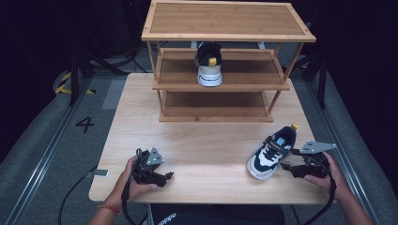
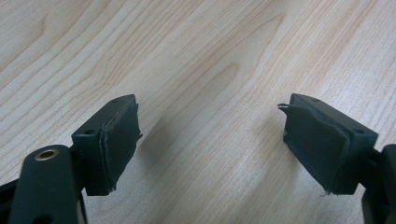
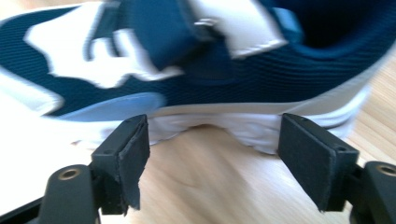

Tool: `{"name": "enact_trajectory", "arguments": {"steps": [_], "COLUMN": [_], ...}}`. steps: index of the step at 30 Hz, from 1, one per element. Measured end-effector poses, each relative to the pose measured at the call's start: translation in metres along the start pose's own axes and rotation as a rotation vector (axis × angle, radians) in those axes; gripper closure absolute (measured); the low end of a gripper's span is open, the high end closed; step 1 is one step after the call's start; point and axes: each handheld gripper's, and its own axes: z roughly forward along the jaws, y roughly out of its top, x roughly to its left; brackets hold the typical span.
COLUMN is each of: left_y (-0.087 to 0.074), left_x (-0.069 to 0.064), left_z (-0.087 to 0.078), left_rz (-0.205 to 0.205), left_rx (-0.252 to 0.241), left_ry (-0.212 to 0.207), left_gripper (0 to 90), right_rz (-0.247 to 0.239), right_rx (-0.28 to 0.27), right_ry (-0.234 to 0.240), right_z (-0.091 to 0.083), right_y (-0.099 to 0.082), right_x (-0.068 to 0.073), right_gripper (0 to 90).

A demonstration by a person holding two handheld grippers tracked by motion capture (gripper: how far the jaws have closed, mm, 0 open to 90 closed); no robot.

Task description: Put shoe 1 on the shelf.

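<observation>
Black right gripper [image 3: 212, 156] jaws wide apart, empty, facing side of navy-white shoe [image 1: 272, 151] on table [image 1: 202, 140] near right edge; I judge lined up for grab. Left gripper [image 1: 162, 177] open, idle. Matching shoe [image 1: 209, 64] already on rack [image 1: 220, 70] middle shelf.

Bright tabletop [image 1: 197, 140], dark surroundings, soft shadows, blurred sneaker [image 3: 187, 60] up close
</observation>
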Motion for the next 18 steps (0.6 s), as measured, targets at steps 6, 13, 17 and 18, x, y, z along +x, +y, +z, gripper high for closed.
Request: {"name": "enact_trajectory", "arguments": {"steps": [6, 13, 17, 18], "left_y": [-0.001, 0.0, -0.002, -0.002], "left_x": [0.0, -0.001, -0.001, 0.0], "left_z": [0.002, 0.004, 0.006, 0.006], "left_rz": [-0.011, -0.012, -0.029, -0.038], "left_rx": [-0.017, -0.026, -0.049, -0.049], "left_ry": [-0.009, -0.019, -0.033, -0.044], "left_gripper": [19.3, 19.4, 19.5, 19.5], "right_rz": [-0.036, -0.078, -0.085, -0.076], "right_rx": [0.017, 0.022, 0.004, -0.005], "right_ry": [0.001, 0.03, 0.033, 0.027], "right_z": [0.004, 0.009, -0.006, -0.012], "right_y": [0.008, 0.024, 0.028, 0.029], "right_x": [0.014, 0.03, 0.029, 0.026], "right_gripper": [26.1, 27.9, 32.3, 33.1]}}
